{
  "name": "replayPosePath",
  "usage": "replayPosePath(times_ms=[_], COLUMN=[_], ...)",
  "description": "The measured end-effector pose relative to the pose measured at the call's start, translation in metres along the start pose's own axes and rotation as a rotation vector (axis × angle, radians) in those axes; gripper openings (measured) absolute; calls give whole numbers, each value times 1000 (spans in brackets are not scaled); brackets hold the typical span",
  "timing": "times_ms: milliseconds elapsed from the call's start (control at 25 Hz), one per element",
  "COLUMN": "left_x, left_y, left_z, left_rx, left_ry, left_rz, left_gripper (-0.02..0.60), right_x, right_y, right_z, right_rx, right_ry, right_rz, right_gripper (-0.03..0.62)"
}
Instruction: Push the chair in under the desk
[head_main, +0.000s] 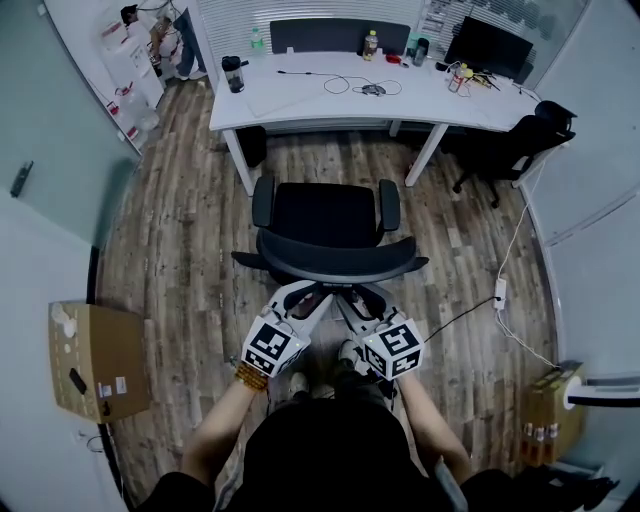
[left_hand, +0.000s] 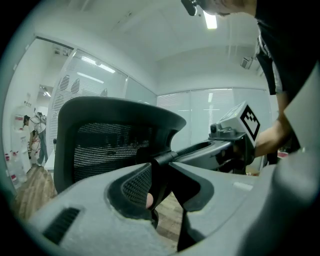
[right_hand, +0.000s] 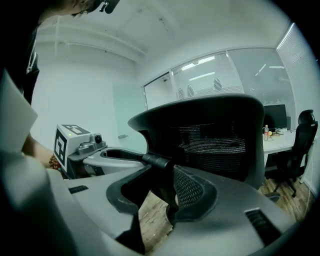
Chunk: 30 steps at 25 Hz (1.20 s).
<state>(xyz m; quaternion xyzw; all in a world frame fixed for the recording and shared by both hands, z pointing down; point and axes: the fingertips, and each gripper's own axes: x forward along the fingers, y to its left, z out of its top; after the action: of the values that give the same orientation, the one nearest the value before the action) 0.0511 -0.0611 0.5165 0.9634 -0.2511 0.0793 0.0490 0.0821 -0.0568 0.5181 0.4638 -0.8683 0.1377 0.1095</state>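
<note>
A white desk (head_main: 300, 108) runs across the top of the head view, carrying a dark tumbler (head_main: 233, 73), a bottle (head_main: 371, 44), a looped cable (head_main: 345, 84) and, at the upper right, a black monitor (head_main: 488, 46). Its two angled white legs frame an opening, and a dark bin (head_main: 252, 145) sits under the top just beside the left leg. A second black chair (head_main: 515, 148) stands at the desk's right end, a cardboard box (head_main: 95, 360) lies at the lower left, and a white cord (head_main: 505, 290) trails over the floor at the right. The floor (head_main: 180, 240) is of grey-brown wood planks. The chair (head_main: 325, 222) stands in the middle of the frame, facing the desk, with a strip of floor between its seat and the desk's edge. It is black, with a flat padded seat, two curved armrests and a curved backrest of fine mesh in a smooth dark frame. The left gripper (head_main: 312, 293) and the right gripper (head_main: 350, 296) meet behind the backrest, their pale grey bodies angled toward each other. In both gripper views the jaws stand wide apart with a dark upright of the chair's back support between them. It lies against the mesh-textured pad, and floor shows through the gap below. No view shows the jaws clamped on it.
</note>
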Motion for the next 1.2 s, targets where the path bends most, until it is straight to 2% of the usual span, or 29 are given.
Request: replayPosePath(times_ms=[720, 920, 1200], left_x=[62, 77, 99], left_y=[36, 41, 53], left_z=[12, 17, 20], left_rx=[-29, -32, -31], left_ry=[48, 39, 59], left_rz=[85, 107, 102], left_gripper=[104, 106, 106], right_x=[30, 33, 44], right_y=[-65, -82, -105], right_z=[19, 24, 31], right_rx=[-10, -18, -16], right_ry=[2, -5, -3], right_rz=[90, 121, 131], right_gripper=[121, 121, 121])
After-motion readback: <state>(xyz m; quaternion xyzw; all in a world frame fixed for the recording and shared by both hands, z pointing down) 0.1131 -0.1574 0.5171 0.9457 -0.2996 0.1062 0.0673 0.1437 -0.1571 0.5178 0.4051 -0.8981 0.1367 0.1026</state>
